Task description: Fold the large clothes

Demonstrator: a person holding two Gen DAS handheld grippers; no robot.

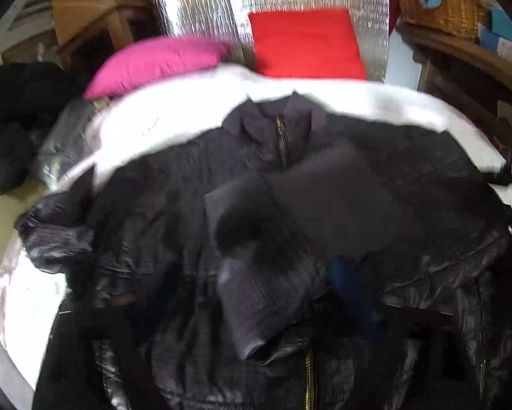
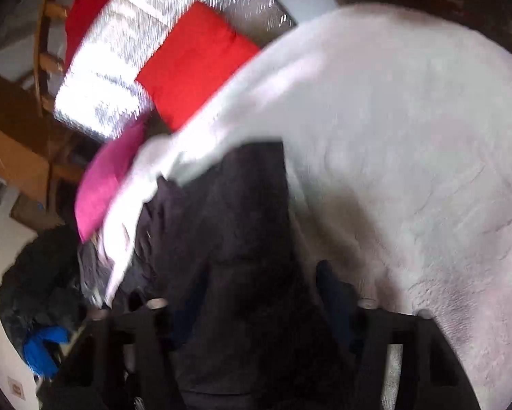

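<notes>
A black shiny jacket point(image 1: 174, 205) with a gold zipper lies spread on a white fleece blanket point(image 1: 174, 116), collar at the far side. Its sleeve point(image 1: 256, 283) is draped across the front, over the left gripper, whose fingers are hidden beneath it; a blue patch point(image 1: 349, 283) shows there. In the right wrist view, my right gripper point(image 2: 256, 294) holds a dark fold of the jacket point(image 2: 242, 212) between its fingers point(image 2: 337, 290), over the blanket point(image 2: 409, 157). Both views are blurred by motion.
A pink cushion point(image 1: 153, 63) and a red cushion point(image 1: 307, 42) lie past the blanket, against a silver foil mat point(image 1: 201, 3). A pile of dark clothes point(image 1: 13, 116) lies at the left. A wicker basket point(image 1: 440, 3) stands on wooden furniture at the right.
</notes>
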